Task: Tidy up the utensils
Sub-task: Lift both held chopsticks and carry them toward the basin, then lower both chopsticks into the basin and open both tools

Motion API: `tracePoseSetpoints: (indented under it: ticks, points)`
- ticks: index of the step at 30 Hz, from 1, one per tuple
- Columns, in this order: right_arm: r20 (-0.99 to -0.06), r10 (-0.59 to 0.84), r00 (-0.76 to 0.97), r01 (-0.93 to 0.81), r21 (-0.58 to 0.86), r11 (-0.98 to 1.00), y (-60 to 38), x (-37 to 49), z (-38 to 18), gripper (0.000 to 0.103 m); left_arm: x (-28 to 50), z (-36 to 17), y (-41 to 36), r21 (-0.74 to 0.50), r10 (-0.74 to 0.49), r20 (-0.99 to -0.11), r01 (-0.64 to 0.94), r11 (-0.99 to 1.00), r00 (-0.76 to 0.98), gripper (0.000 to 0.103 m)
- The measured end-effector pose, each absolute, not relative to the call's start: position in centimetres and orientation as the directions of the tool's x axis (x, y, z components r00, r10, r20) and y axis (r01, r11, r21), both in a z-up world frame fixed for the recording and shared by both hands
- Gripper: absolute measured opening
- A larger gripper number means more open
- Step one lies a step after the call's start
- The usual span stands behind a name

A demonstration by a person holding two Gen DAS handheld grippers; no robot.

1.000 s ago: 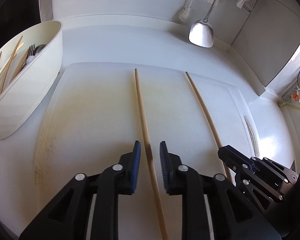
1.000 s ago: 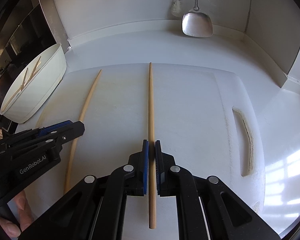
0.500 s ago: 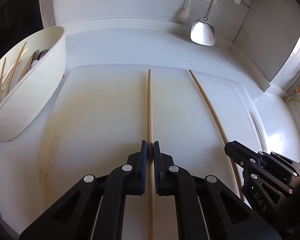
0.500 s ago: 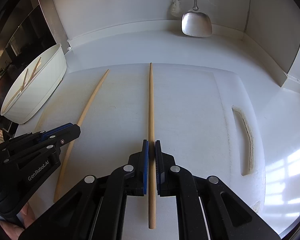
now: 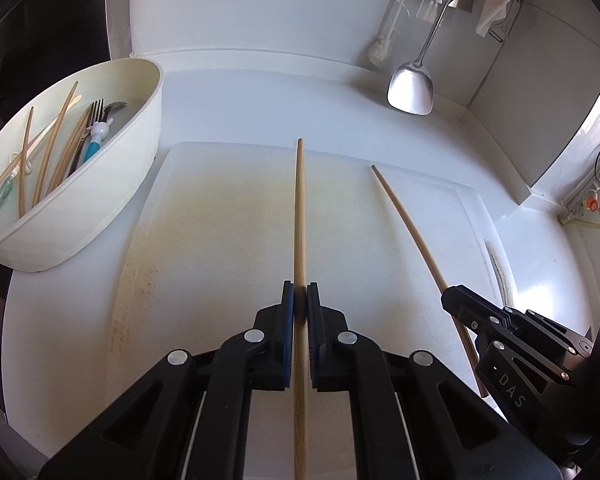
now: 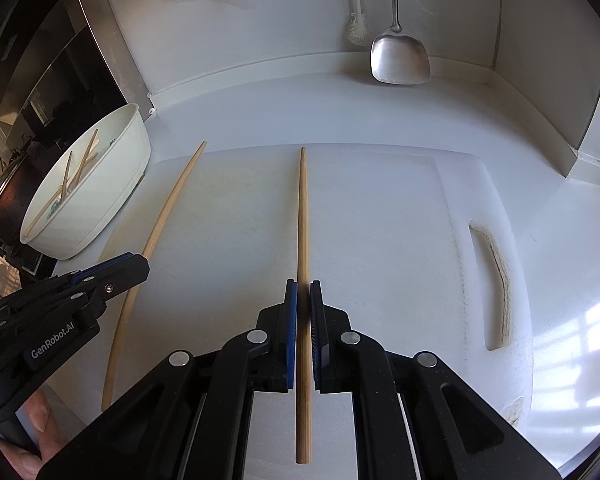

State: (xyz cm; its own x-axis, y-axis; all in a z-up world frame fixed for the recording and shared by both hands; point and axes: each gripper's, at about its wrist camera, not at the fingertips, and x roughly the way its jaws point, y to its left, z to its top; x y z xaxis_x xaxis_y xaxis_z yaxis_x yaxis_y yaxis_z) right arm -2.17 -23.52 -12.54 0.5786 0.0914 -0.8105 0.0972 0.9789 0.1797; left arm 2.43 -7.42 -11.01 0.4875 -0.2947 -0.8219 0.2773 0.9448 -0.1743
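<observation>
Two long wooden chopsticks lie lengthwise over a white cutting board (image 5: 220,240). My left gripper (image 5: 300,294) is shut on the left chopstick (image 5: 299,208), which runs straight ahead between the blue pads. My right gripper (image 6: 303,292) is shut on the right chopstick (image 6: 302,216) in the same way. Each view shows the other tool: the right gripper (image 5: 446,300) on its chopstick (image 5: 404,220), and the left gripper (image 6: 138,266) on its chopstick (image 6: 168,208). A cream oval utensil bin (image 5: 112,184) stands at the left with several chopsticks and a fork inside.
A steel spatula (image 6: 398,60) and a white brush (image 6: 356,32) hang on the back wall. The board's handle slot (image 6: 496,288) is at the right. A dark appliance (image 6: 52,72) stands behind the bin (image 6: 100,208). A hand (image 6: 36,424) shows at the lower left.
The left gripper's jaws closed on the left chopstick, and gripper and chopstick then shifted left toward the bin, the far tip reaching past the board's corner. The right gripper kept still, shut on its chopstick.
</observation>
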Motion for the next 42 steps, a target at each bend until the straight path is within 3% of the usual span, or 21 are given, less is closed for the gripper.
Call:
tracePoseSetpoints:
  ticks: [24,35,42]
  points:
    - [-0.731,0.178,0.659,0.012,0.246,0.969,-21.3,-1.7,-7.5,0.006,2.2,-5.6,-4.0,-0.196,-0.293,-0.771,0.228,0.954,0.565,0.007]
    - [-0.696,0.224,0.683,-0.079,0.234,0.969,-13.3,3.8,-3.7,0.006,5.8,-1.5,5.1,-0.179,-0.246,-0.736,0.169,0.969,0.63,0.007]
    - [-0.698,0.238,0.675,-0.089,0.244,0.966,-6.4,9.0,-3.2,0.006,10.6,-1.8,12.2,-0.151,-0.215,-0.751,0.154,0.976,0.624,0.007]
